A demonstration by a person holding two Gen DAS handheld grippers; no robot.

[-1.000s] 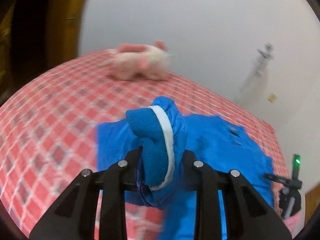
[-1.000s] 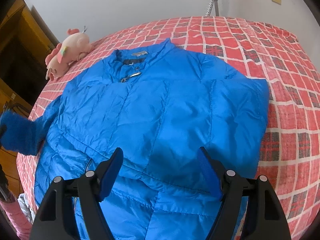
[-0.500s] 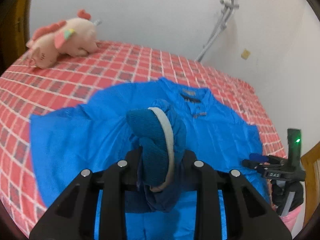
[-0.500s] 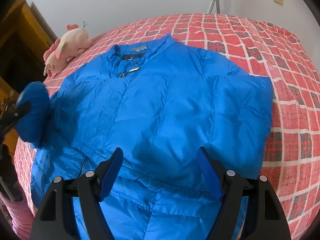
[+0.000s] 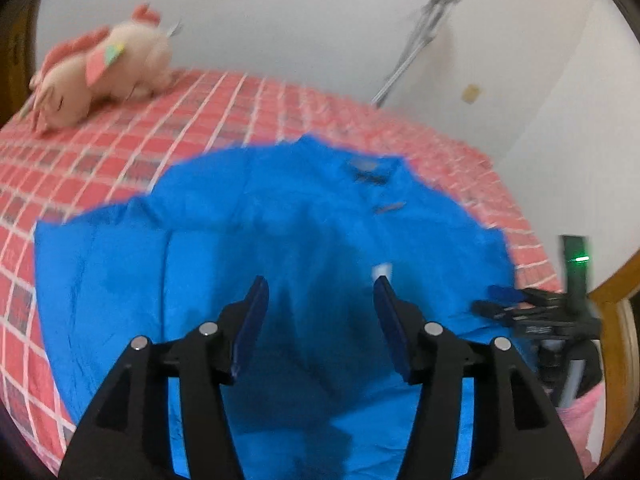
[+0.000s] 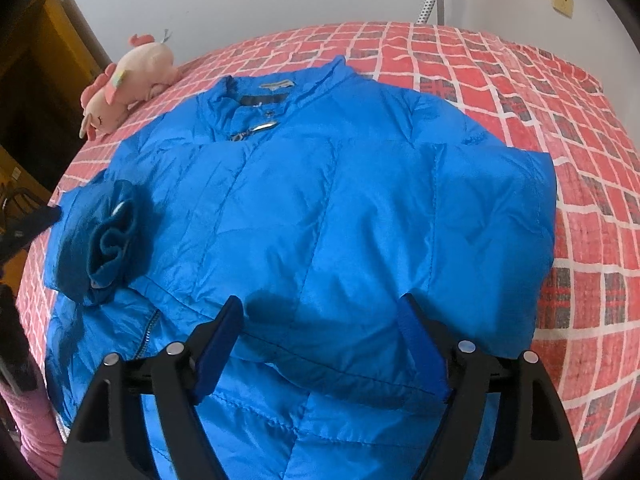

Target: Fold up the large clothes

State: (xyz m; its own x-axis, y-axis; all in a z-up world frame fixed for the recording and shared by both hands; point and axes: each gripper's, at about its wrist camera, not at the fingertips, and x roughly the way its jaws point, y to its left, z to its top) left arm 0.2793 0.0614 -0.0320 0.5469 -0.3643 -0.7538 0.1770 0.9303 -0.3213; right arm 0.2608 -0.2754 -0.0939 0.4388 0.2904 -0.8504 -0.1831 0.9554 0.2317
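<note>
Now the blue puffer jacket lies spread front-up on the bed, which has a red checked cover, its collar toward the far wall and its hem nearest both cameras. The sleeve on the right of the right wrist view is folded in across the body. On the other side, the knit cuff of the other sleeve sits bunched on the jacket's edge, dark blue with a pale trim just visible.

The left tool hangs over the jacket's lower front with its jaws apart; they have just been opening, and nothing sits between the pads, only jacket fabric beneath them. That view is blurred. The right tool hovers over the hem area with its jaws wide and nothing gripped.

A pink plush toy lies on the bed near the far left corner, well apart from the jacket's collar. Behind the bed a metal stand leans against the white wall.
</note>
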